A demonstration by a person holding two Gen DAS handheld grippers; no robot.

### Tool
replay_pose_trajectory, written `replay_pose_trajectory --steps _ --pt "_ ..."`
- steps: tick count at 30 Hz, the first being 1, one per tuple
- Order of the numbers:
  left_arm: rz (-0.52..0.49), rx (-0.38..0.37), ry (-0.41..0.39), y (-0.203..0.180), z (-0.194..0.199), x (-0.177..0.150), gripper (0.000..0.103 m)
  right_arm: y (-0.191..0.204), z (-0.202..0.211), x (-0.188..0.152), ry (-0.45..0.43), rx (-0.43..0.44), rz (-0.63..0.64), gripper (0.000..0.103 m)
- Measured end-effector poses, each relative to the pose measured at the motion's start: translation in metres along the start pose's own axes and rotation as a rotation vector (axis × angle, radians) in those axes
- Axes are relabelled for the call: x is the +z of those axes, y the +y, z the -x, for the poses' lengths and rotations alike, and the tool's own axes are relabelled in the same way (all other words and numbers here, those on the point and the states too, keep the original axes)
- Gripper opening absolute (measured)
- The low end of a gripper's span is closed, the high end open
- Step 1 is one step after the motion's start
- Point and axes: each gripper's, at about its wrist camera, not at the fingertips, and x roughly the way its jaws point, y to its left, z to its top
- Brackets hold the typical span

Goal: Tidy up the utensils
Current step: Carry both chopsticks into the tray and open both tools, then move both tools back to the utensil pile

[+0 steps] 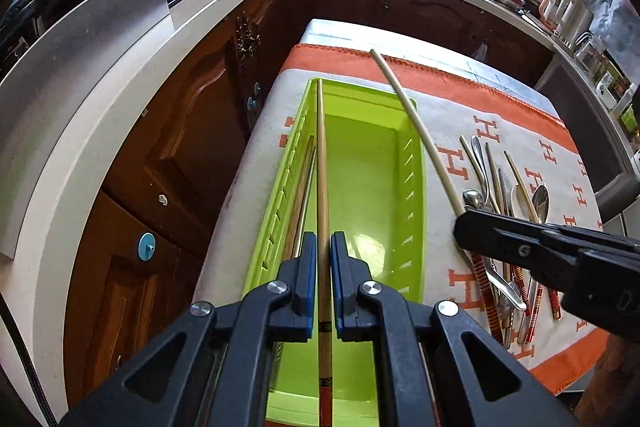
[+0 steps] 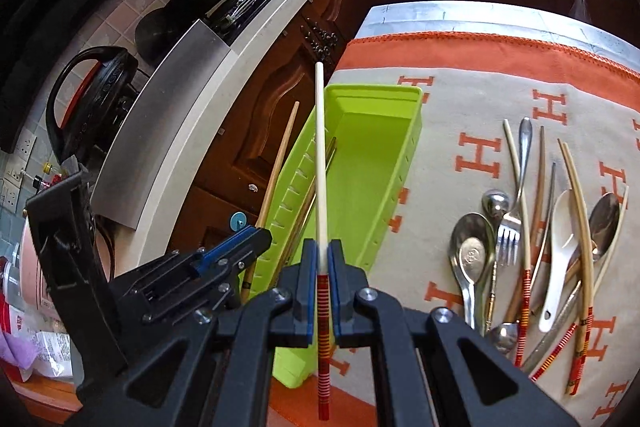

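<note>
Two chopsticks lie in my tray (image 1: 360,163); each gripper, left (image 1: 322,259) and right (image 2: 322,263), pinches another; the pile (image 2: 540,227) remains unsorted.

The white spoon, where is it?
In the right wrist view, the white spoon lies on the orange-and-white cloth, in the utensil pile right of the green tray, among chopsticks and metal spoons.

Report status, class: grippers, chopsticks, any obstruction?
Left gripper shut on wooden chopstick. Right gripper shut on pale chopstick. Both over green tray. Nothing obstructing.
</note>
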Motion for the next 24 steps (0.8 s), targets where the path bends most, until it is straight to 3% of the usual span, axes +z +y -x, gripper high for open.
replay_pose_trajectory --steps 5,15,24 --pt "-0.001 0.011 -0.023 0.005 0.000 0.005 0.026 0.000 -0.019 0.007 0.012 -0.005 -0.057 0.007" --pt "-0.009 -0.026 -0.032 -0.001 0.004 0.004 0.026 -0.018 -0.016 -0.005 0.020 -0.074 -0.034 0.006" --pt "-0.049 -0.090 -0.053 -0.032 0.020 0.002 0.039 -0.050 0.026 -0.026 -0.037 -0.128 -0.028 0.006"
